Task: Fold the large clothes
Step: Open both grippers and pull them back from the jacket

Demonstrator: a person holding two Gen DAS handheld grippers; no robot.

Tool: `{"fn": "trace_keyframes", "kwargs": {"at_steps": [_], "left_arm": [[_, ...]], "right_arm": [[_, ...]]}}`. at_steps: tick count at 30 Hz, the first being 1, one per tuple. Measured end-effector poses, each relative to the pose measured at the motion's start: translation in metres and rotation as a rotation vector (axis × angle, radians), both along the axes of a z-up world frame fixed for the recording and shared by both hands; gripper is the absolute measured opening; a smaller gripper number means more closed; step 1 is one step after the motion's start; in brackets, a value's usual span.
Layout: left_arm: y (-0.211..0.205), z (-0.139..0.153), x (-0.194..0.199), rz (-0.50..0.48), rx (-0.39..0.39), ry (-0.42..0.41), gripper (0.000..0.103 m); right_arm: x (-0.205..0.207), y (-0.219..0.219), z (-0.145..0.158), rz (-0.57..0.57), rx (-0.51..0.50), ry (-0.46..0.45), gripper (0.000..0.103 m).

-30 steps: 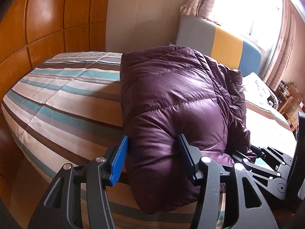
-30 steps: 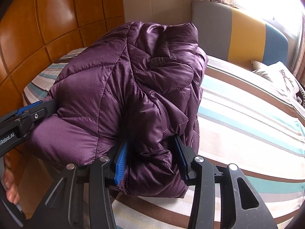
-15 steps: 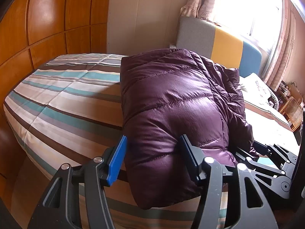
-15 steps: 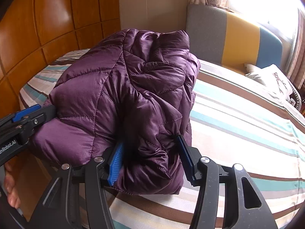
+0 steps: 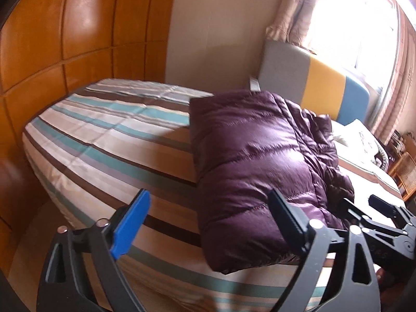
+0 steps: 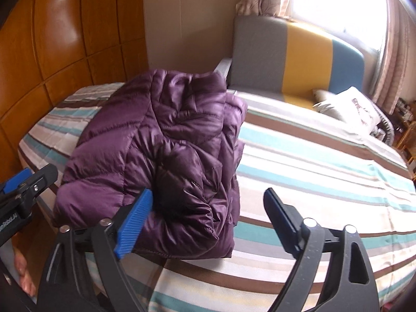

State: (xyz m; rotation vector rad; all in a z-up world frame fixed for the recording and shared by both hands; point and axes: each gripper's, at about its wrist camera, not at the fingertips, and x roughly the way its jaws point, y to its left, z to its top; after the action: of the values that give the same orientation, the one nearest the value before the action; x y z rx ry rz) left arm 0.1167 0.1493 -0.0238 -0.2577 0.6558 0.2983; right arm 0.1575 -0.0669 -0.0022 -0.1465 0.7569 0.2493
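Note:
A purple quilted down jacket (image 5: 249, 156) lies folded in a thick bundle on the striped bed (image 5: 109, 140), its near end at the bed's front edge. My left gripper (image 5: 208, 218) is open and empty, just in front of the bundle's left corner. My right gripper (image 6: 208, 213) is open and empty in front of the bundle's right end (image 6: 166, 150), its left finger (image 6: 135, 221) overlapping the jacket. Each gripper shows at the edge of the other's view: the right one (image 5: 384, 223), the left one (image 6: 23, 184).
A wooden panelled wall (image 5: 52, 39) stands left of the bed. A grey, yellow and blue headboard (image 6: 299, 59) and a white pillow (image 6: 348, 106) are at the far end, under a bright curtained window. A wicker piece (image 5: 405, 169) stands at far right.
Both grippers have opened, let go of the jacket and pulled back. The jacket has settled on the bed.

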Motion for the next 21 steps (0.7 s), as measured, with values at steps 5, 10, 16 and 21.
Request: {"fn": "trace_keyframes", "kwargs": {"at_steps": [5, 10, 16, 21], "left_arm": [[0.000, 0.008, -0.019, 0.042, 0.023, -0.021, 0.101], [-0.003, 0.009, -0.033, 0.061, 0.050, -0.015, 0.101], [-0.013, 0.006, -0.042, 0.063, 0.087, 0.010, 0.101], [-0.012, 0.006, -0.045, 0.070, 0.077, 0.017, 0.101]], "right_arm": [[-0.016, 0.009, 0.015, -0.011, -0.008, -0.029, 0.096], [-0.034, 0.014, 0.017, -0.040, 0.007, -0.064, 0.099], [-0.043, 0.016, 0.008, -0.052, 0.003, -0.042, 0.099], [-0.049, 0.016, 0.000, -0.043, -0.013, -0.028, 0.099]]}}
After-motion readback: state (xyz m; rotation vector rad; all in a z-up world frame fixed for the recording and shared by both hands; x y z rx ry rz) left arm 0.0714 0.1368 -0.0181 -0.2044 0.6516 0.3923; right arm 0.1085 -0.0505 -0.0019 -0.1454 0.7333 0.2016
